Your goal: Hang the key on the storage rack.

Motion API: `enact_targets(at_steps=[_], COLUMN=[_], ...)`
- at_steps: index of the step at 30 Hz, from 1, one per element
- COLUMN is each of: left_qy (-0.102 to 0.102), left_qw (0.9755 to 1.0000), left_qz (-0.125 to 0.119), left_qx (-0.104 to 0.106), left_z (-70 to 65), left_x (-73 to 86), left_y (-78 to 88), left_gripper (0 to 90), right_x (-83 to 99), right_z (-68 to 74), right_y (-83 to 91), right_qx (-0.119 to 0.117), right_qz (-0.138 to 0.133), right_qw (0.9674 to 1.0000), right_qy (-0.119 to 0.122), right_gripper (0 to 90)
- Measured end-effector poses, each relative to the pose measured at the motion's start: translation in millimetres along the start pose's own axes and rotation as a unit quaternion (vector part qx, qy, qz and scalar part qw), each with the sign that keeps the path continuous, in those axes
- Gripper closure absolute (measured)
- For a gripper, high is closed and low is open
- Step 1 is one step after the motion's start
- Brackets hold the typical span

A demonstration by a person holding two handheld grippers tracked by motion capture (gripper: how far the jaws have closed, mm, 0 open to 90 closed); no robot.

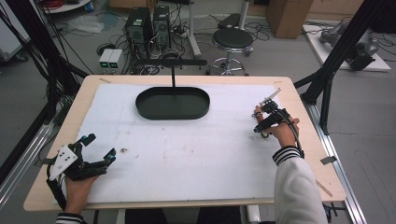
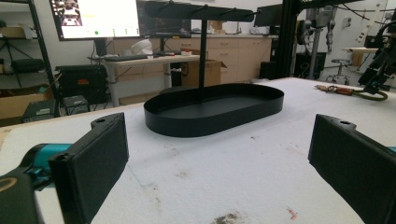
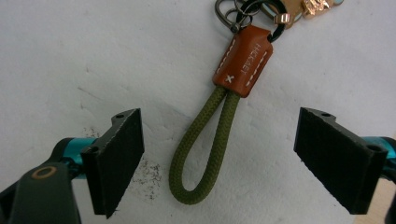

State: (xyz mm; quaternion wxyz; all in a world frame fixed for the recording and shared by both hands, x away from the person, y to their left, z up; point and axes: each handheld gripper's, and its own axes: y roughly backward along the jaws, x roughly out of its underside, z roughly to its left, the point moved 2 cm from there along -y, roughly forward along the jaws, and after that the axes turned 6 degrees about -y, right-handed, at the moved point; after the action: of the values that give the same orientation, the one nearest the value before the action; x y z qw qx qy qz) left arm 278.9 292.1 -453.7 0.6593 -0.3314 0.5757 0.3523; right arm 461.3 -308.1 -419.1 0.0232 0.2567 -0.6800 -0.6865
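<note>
Right gripper (image 3: pixel 219 163) points down at the keychain (image 3: pixel 212 126), jaws wide apart, olive cord loop (image 3: pixel 196 154) between the pads, untouched. Keychain lies on white mat (image 1: pixel 187 149), right of the black tray (image 1: pixel 173 103). Left gripper (image 1: pixel 99 147) open, empty, left and nearside of tray.

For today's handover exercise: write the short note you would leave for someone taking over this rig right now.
Left gripper: open, holding nothing, resting near the table's left front.
Right gripper: open, jaws either side of the green cord loop of the keychain, pads not touching it.
The keychain lies flat on the white cover at the right; the black tray stand sits empty at the back.
Done: right gripper lined up.
Left: grip and lift; probably hang it on the stand.
</note>
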Motion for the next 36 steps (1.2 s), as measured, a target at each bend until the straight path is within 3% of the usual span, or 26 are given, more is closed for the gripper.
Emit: enact_targets(at_steps=[5, 9, 21, 28, 30, 36], left_qy=[0.0, 0.0, 0.0, 0.0, 0.0, 0.0], left_qw=[1.0, 1.0, 1.0, 1.0, 1.0, 1.0], left_qz=[0.001, 0.001, 0.0, 0.0, 0.0, 0.0], left_qx=[0.001, 0.0, 0.0, 0.0, 0.0, 0.0], left_z=[0.1, 0.1, 0.0, 0.1, 0.1, 0.1], left_x=[0.0, 0.0, 0.0, 0.0, 0.0, 0.0], left_y=[0.1, 0.0, 0.0, 0.1, 0.0, 0.0], left_gripper=[5.4, 5.4, 5.4, 5.4, 5.4, 5.4], right_x=[0.3, 0.4, 1.1, 1.9, 1.8, 1.1], right_z=[-1.2, -0.6, 1.9, 1.5, 1.4, 3.0], right_y=[-2.6, -3.8, -7.2, -5.7, -5.4, -5.7], right_qx=[0.004, 0.002, 0.006, 0.004, 0.013, 0.006], right_qz=[0.013, 0.017, 0.033, 0.04, 0.04, 0.047], right_qw=[0.9997, 0.9996, 0.9993, 0.9992, 0.9991, 0.9989], right_qy=[-0.02, -0.023, -0.014, -0.01, -0.007, -0.001], right_gripper=[20.5, 24.3, 44.4, 52.1, 53.6, 66.6])
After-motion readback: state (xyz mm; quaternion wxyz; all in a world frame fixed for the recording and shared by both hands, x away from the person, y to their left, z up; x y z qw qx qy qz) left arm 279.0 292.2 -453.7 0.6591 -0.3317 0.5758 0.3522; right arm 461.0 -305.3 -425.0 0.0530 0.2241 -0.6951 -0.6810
